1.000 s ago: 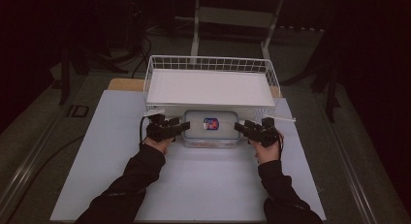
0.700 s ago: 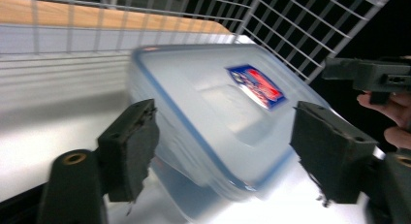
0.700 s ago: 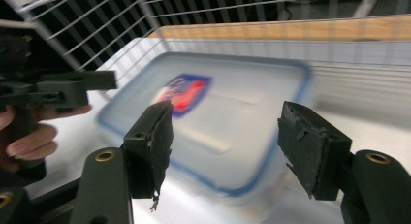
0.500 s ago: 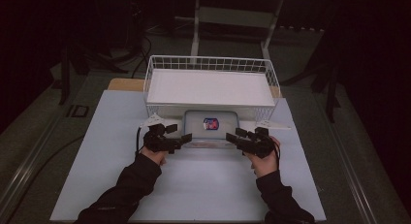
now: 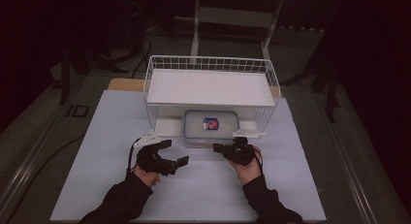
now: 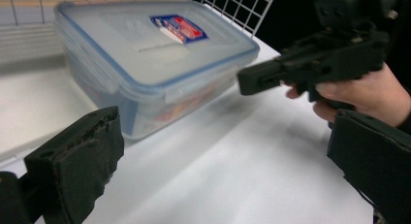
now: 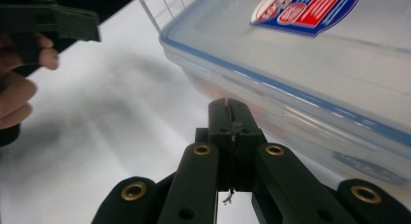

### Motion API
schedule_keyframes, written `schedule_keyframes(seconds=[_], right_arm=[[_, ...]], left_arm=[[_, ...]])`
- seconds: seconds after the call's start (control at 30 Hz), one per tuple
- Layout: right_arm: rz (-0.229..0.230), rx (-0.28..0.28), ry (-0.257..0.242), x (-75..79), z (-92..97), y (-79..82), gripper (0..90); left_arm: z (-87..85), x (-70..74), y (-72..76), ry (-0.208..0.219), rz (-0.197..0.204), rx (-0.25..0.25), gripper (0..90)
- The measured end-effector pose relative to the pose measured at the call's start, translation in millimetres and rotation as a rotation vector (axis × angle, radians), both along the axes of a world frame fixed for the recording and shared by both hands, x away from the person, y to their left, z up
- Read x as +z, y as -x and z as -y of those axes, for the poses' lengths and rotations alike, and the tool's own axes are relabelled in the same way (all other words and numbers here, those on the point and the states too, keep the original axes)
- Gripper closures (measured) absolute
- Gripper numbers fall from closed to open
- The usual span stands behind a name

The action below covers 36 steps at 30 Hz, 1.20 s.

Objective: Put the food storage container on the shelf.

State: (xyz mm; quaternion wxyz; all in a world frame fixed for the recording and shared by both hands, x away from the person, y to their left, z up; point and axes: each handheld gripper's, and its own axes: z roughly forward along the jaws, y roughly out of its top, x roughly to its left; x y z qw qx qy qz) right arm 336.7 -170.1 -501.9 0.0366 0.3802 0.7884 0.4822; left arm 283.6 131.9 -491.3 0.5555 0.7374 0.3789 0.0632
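Lidded plastic container (image 5: 211, 128) sitting on the surface (image 5: 106, 136) under the wire basket (image 5: 211, 83) front edge; left gripper (image 5: 170, 153) jaws spread, right gripper (image 5: 219, 147) jaws pressed together: best to open right, take both short ends evenly, slide out level

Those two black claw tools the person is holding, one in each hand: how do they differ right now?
The left gripper has its jaws spread wide apart; the right gripper has its jaws pressed together with nothing between them. The left one sits a little farther back from the plastic box; the right one's tip is close to the box's front edge. Both are black, hand-held, and point inward toward each other over the white table in front of the wire basket.
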Motion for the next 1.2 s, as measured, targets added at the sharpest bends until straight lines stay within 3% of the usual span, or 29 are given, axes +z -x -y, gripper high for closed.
schedule_keyframes(seconds=[0.27,0.47,0.67,1.2], right_arm=[[-0.008,-0.018,0.02,-6.8,-9.1,-12.9,89.7],[-0.029,-0.047,0.017,-12.3,-11.0,-24.7,89.6],[-0.016,-0.057,0.022,-13.1,-13.4,-33.6,89.3],[-0.019,-0.133,0.0,-12.6,-14.3,-62.7,88.6]], left_arm=[[-3.5,-4.0,1.7,0.01,0.028,0.017,0.0],[-4.9,-8.7,-0.1,-0.013,0.021,0.03,0.0],[-4.6,-13.7,-1.8,-0.026,0.014,0.031,0.0],[-5.6,-15.2,-1.3,-0.034,0.026,0.034,0.0]])
